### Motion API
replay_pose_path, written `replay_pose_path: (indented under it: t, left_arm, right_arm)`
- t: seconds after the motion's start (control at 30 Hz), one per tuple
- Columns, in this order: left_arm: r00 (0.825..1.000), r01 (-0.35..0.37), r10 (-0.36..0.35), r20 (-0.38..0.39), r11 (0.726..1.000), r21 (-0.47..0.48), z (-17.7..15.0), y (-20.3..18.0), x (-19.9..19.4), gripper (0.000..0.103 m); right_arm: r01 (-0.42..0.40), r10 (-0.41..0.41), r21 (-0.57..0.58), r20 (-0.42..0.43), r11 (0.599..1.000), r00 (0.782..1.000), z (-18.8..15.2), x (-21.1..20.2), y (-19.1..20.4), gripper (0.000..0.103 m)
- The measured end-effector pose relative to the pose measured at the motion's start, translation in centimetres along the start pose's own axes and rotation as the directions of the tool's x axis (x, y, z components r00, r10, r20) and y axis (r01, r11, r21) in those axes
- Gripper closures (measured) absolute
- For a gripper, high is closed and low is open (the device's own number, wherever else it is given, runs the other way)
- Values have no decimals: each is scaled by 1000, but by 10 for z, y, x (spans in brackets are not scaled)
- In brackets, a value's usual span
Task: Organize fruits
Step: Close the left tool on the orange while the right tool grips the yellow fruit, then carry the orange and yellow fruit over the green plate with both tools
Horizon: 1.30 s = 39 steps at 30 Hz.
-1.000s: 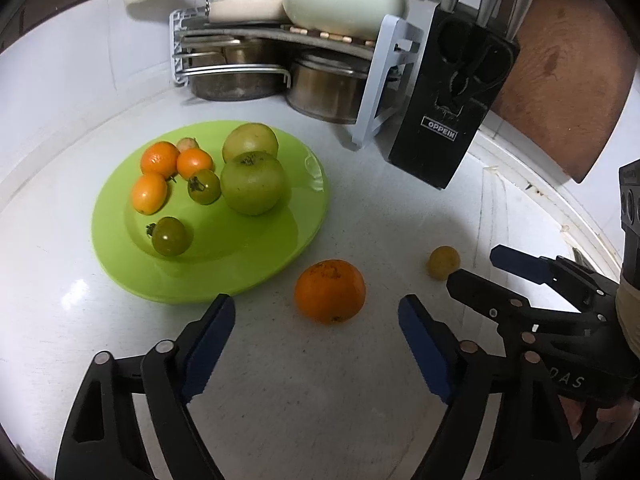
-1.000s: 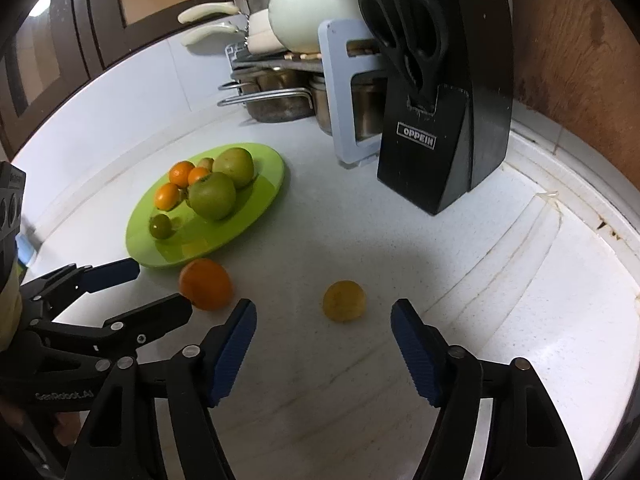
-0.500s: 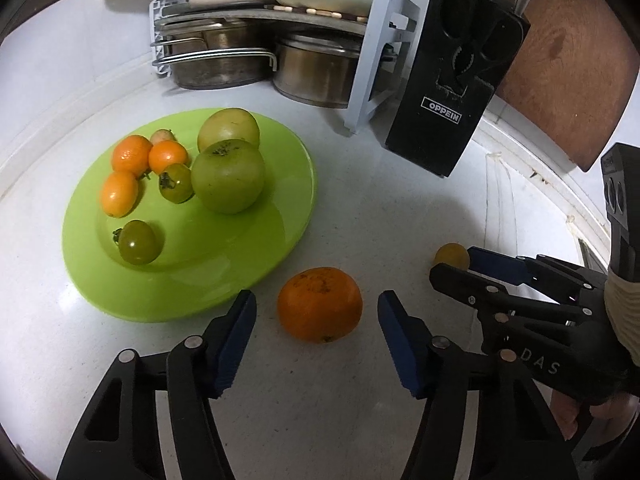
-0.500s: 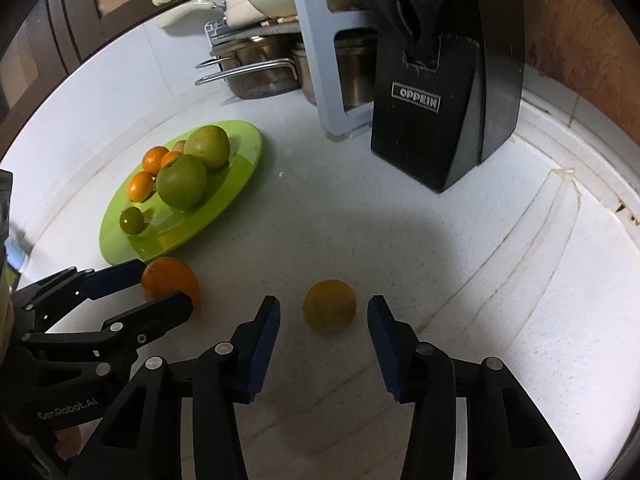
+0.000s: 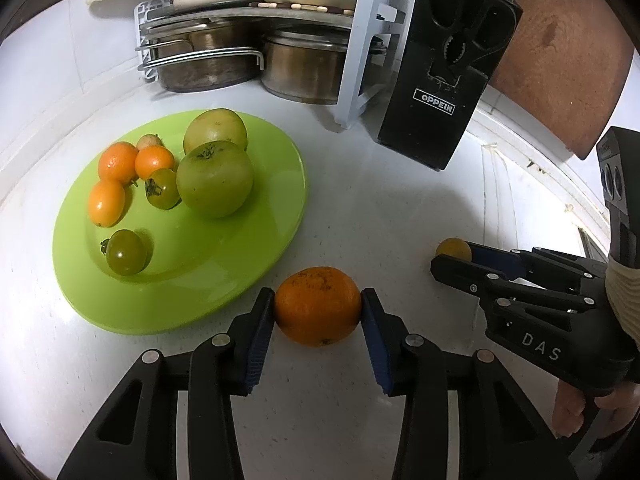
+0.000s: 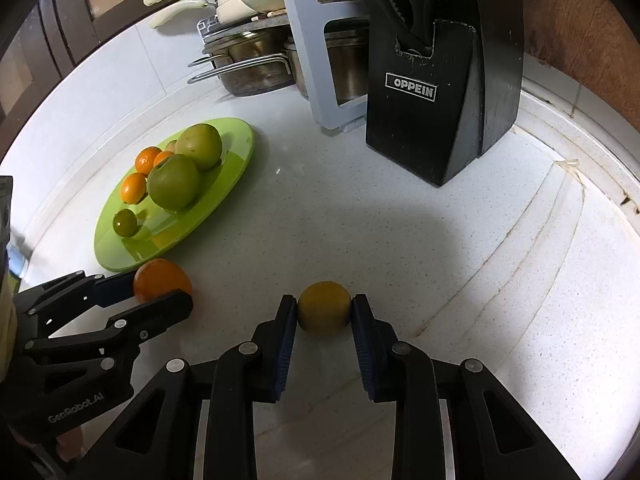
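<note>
**Both tools closed on fruit**

My left tool (image 5: 318,312) reaches forward low over the tabletop (image 5: 400,220), its blue pads (image 5: 260,332) pressed against either side of the orange (image 5: 318,306). My right tool (image 6: 324,312) lies alongside it, equally low, its pads (image 6: 286,344) clamped on the small yellow fruit (image 6: 324,307). My right hand (image 5: 580,408) wraps the handle of that tool at the lower right edge of the left view.
</note>
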State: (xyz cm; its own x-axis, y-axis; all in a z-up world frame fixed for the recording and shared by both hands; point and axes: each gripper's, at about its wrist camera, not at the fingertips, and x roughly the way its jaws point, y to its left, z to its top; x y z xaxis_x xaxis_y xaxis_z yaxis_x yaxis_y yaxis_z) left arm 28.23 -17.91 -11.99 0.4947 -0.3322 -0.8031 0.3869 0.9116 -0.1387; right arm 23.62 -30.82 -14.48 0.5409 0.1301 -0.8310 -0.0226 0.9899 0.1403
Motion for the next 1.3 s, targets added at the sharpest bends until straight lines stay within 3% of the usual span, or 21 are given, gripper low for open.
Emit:
replay_pose_path:
  t: [0.37,0.77,1.3]
  left_arm:
    - [999,6,-7,38,1000,20,-2,-2,-15,61]
    - [992,24,-26,122,1000,17,-8,11,-61,61]
    - [964,17,-23,266,1000,23,-13,31,-129,61]
  right_arm:
    - [-10,10,-2,32,1000,999,1,-17,6,74]
    - [-32,34,-27,94,999,995,3,-52,37,74]
    - [-54,71,-98,180,994,981,6,-94,89,74]
